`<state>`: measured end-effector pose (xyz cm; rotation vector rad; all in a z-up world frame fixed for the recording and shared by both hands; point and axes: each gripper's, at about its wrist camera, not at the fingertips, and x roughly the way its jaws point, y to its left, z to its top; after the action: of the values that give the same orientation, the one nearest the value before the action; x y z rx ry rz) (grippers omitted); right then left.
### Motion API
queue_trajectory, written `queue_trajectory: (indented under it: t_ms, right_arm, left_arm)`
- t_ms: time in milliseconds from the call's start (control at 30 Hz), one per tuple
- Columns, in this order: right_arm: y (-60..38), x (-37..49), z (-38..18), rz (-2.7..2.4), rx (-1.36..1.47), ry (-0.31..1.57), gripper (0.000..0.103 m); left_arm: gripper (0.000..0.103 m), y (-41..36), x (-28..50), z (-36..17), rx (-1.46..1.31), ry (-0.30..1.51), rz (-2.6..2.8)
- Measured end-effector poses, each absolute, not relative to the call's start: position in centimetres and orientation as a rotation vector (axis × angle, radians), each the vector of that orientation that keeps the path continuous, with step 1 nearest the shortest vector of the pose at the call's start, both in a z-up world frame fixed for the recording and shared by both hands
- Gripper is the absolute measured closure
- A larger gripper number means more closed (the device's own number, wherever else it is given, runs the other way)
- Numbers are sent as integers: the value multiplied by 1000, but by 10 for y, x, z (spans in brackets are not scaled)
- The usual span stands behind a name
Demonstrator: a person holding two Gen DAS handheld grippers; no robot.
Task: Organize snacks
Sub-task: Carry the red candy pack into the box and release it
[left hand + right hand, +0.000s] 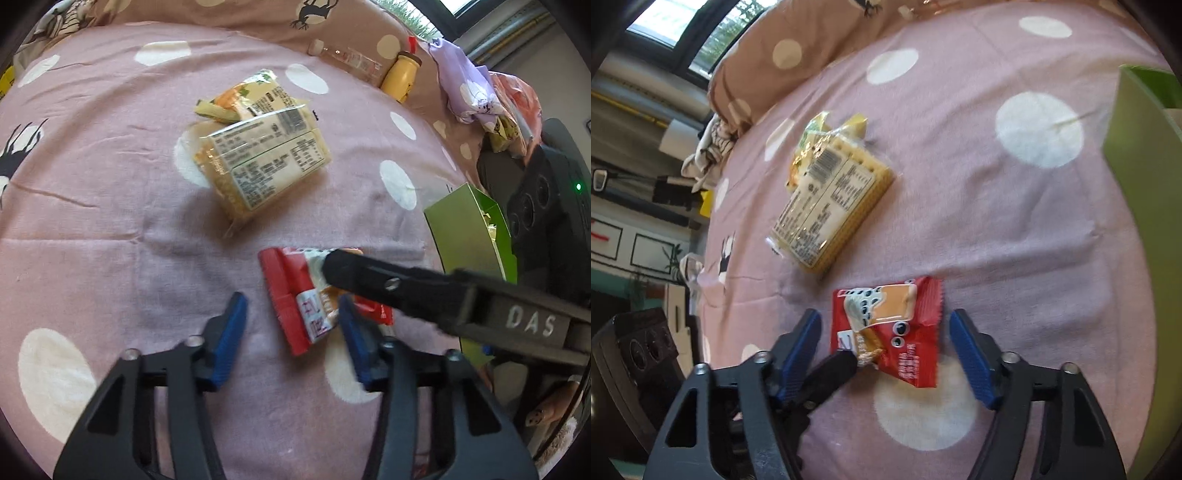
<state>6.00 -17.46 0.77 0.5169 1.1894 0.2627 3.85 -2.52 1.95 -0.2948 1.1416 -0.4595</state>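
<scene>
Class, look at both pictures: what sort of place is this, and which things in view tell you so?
Probably a bedroom: snacks lie on a pink dotted bedsheet, a matching pillow sits at its edge, and a window stands behind.

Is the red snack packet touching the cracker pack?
Apart. The right wrist view shows pink bedsheet between the red snack packet and the cracker pack.

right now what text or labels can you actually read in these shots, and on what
"DAS": white letters on the dark body of the right gripper, in the left wrist view.
cracker pack: barcode and nutrition table, too small to read.
red snack packet: red characters on a white patch and white print, too blurred to read.
green box: no text visible.
</scene>
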Motion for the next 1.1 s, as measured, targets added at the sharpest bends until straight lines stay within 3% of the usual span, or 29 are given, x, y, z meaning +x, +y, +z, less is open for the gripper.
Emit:
queue_trajectory:
  t_ms: [67,300,733,1100]
  right_arm:
    - [-167,61,9,263,460,1190,51]
    - [-169,53,31,221,372,1117,51]
    - [-252,6,115,86,434,796,51]
    - [-347,-36,122,-122,637,696,51]
  left_arm:
    - [64,-27,41,19,-288,1130,-457]
    - [65,-40,40,42,-284,1060,-485]
    - [65,-127,29,121,-137,821,-665]
    - [66,-221,27,131,-48,825,-852]
